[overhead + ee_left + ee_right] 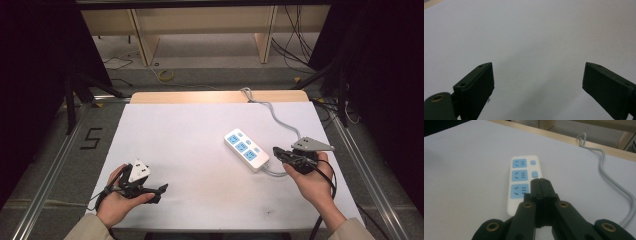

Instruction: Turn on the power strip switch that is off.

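White power strip (246, 149) near the counter's right edge, my right tongs (539, 185) closed and empty over its third switch, my left tongs (537, 82) wide open, empty.

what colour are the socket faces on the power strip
Light blue, set in a white power strip body; clearest in the right gripper view.

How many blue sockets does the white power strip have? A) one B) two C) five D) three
D: the right gripper view shows three blue sockets in a row on the white power strip, with the shut right hand-held gripper over its near end.
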`<state>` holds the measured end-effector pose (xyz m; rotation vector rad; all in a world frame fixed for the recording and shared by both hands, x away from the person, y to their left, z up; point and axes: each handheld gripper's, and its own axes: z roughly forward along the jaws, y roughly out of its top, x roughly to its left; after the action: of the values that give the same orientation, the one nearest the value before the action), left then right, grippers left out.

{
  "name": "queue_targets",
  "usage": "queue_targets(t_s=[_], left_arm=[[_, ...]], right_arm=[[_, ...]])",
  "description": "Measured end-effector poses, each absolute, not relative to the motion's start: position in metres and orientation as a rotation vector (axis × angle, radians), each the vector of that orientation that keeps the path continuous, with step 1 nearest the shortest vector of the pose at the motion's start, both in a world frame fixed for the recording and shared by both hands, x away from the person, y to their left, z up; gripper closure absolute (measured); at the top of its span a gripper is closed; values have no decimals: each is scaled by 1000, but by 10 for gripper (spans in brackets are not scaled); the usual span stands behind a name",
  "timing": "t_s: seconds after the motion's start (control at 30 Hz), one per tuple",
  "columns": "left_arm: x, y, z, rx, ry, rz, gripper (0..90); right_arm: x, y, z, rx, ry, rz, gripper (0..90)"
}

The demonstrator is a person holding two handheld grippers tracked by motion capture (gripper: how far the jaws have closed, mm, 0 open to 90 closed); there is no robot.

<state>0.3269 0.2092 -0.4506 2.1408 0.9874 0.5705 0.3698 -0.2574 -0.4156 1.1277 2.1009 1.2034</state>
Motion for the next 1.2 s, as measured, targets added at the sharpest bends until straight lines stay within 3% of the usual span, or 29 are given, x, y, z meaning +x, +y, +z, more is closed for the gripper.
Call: queue_targets(t_s=[1.2], left_arm=[[327,209,-451,2139,986,569,102]], right_arm=[[387,-246,-415,1136,2111,1196,900]])
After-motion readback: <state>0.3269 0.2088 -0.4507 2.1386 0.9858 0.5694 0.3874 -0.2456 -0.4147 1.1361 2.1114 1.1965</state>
